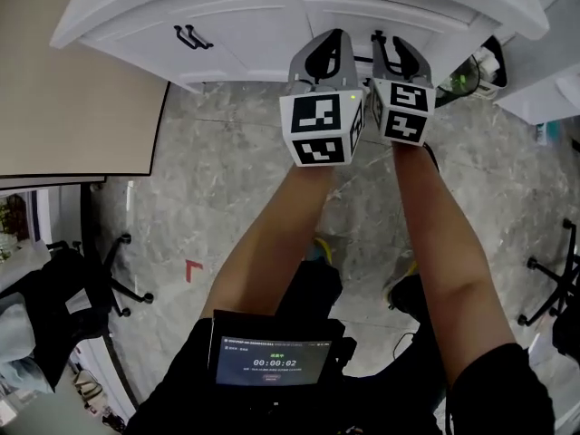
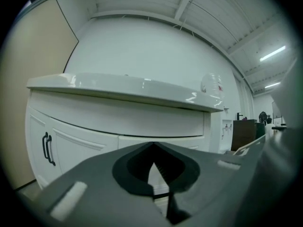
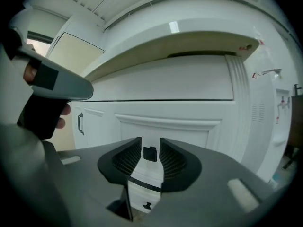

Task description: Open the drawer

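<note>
A white cabinet stands ahead under a curved countertop. In the right gripper view, a panelled drawer front carries a small black handle, which shows between the jaws, some way beyond them. My right gripper is open with nothing in it; in the head view it hangs close to a black handle. My left gripper is held just beside it, its jaws meeting at the tips and empty. It faces the cabinet front.
A pair of black door handles sits on the cabinet's left doors. A beige panel lies to the left. Office chair bases stand on the marble floor. A timer screen hangs at the person's waist.
</note>
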Demonstrator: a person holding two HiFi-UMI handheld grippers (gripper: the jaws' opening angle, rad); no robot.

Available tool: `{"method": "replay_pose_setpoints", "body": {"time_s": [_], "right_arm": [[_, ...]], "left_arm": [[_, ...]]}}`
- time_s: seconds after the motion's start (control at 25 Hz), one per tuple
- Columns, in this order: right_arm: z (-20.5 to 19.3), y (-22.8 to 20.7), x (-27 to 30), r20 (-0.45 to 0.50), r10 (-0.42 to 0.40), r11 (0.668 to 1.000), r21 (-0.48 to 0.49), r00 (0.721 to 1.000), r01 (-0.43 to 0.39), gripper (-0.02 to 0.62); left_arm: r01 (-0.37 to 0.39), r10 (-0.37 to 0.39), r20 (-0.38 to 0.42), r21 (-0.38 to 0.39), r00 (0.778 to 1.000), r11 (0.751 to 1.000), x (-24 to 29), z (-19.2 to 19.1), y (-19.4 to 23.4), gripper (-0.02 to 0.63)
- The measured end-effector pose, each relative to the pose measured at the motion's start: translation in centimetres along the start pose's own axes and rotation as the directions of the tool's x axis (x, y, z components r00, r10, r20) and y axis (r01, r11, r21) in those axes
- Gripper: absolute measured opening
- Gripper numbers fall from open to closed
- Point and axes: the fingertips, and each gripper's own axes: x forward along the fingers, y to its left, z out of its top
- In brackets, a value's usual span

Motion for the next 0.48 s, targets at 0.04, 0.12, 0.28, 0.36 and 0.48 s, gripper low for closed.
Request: {"method": "replay_pose_setpoints", "body": {"time_s": [0.04, 0.12, 0.28, 0.36, 0.48], "right_arm": [[-0.6, 0.0, 0.7, 0.004, -0.017, 1.0, 0.004, 1.0, 0.017, 0.132], [-1.6, 0.1, 1.9, 0.009, -0.044, 0.999, 0.012, 0.999, 0.044, 0.144], [-2.8, 0.8, 3.4, 0.011, -0.064, 0.998, 0.012, 0.998, 0.064, 0.17], [-3.4, 0.6, 4.0, 0.008, -0.084, 0.996, 0.016, 0.996, 0.084, 0.165], [-3.7, 0.0, 4.2, 0.021, -0.127, 0.991, 0.035, 0.992, 0.126, 0.143]], "left_arm": [[0.0, 0.0, -0.002, -0.001, 1.0, 1.0, 0.3, -0.9, 0.6, 0.0], [0.002, -0.002, -0.005, -0.003, 1.0, 1.0, 0.6, -2.4, 1.6, 0.0], [0.008, -0.008, -0.001, -0.003, 1.0, 1.0, 1.1, -4.0, 2.7, 0.0], [0.015, -0.015, 0.004, -0.002, 1.0, 1.0, 1.4, -4.2, 3.0, 0.0], [0.026, -0.026, 0.006, -0.007, 1.0, 1.0, 1.7, -4.4, 3.3, 0.0]]}}
